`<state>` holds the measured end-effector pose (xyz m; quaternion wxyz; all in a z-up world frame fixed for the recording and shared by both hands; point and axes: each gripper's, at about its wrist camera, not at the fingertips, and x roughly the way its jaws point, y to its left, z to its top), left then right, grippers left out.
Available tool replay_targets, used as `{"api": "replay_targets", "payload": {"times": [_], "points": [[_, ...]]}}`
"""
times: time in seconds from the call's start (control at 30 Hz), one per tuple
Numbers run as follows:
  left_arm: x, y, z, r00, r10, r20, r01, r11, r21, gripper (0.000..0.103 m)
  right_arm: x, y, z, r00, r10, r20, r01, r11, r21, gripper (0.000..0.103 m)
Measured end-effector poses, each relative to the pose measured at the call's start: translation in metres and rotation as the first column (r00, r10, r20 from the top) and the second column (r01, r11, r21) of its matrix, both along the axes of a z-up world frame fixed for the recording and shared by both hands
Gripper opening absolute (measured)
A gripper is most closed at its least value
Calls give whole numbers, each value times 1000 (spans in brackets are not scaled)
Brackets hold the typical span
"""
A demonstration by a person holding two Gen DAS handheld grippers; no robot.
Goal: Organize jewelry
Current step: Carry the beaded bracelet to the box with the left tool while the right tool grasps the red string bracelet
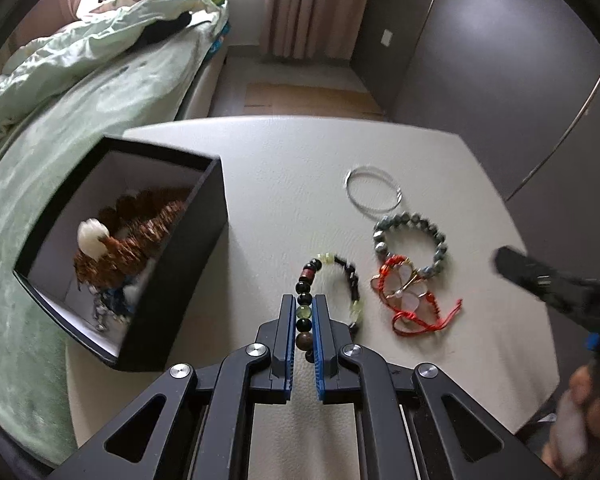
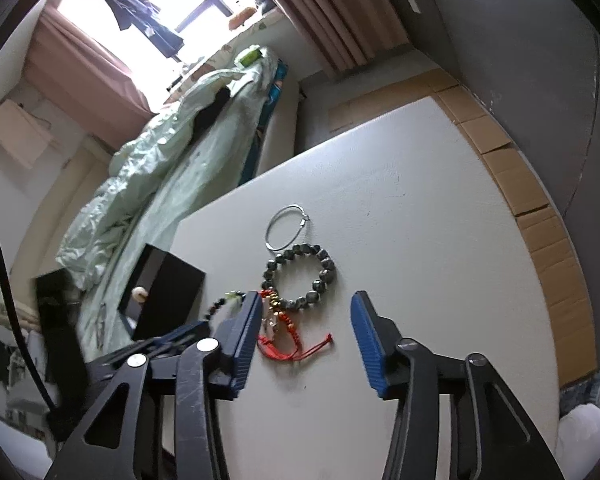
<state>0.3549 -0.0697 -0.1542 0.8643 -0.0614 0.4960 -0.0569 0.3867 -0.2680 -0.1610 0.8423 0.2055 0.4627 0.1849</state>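
Left gripper clamped on mixed-bead bracelet lying on table beside black box. Strung beads: light, limp, smooth, likely to swing and slip. Right gripper open, empty.

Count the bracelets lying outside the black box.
4: a mixed-bead bracelet between the left hand-held gripper pads, a red cord one, a grey bead one and a silver bangle on the table. More sit inside the box.
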Motion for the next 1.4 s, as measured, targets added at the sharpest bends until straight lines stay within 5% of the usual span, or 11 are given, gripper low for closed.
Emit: {"api": "replay_targets", "payload": {"times": [0.63,1.13,1.17,1.27,1.4], "points": [[-9,34,45,994,-12,111,22,996,-90,8,0,54,-13,988,127,-91,-136,985,-104,38],[-25,55,64,989,-11,146,30,992,-125,8,-10,96,-23,969,208,-136,-245,889,-386,37],[-27,56,65,989,-11,147,29,992,-127,8,-11,98,-23,969,209,-135,-247,878,-411,35],[-29,58,70,988,-8,152,28,991,-130,8,-11,95,-22,973,183,-138,-227,856,-464,6],[-33,62,80,986,-8,167,30,991,-134,8,-16,87,-14,969,202,-142,-242,894,-376,5]]}}
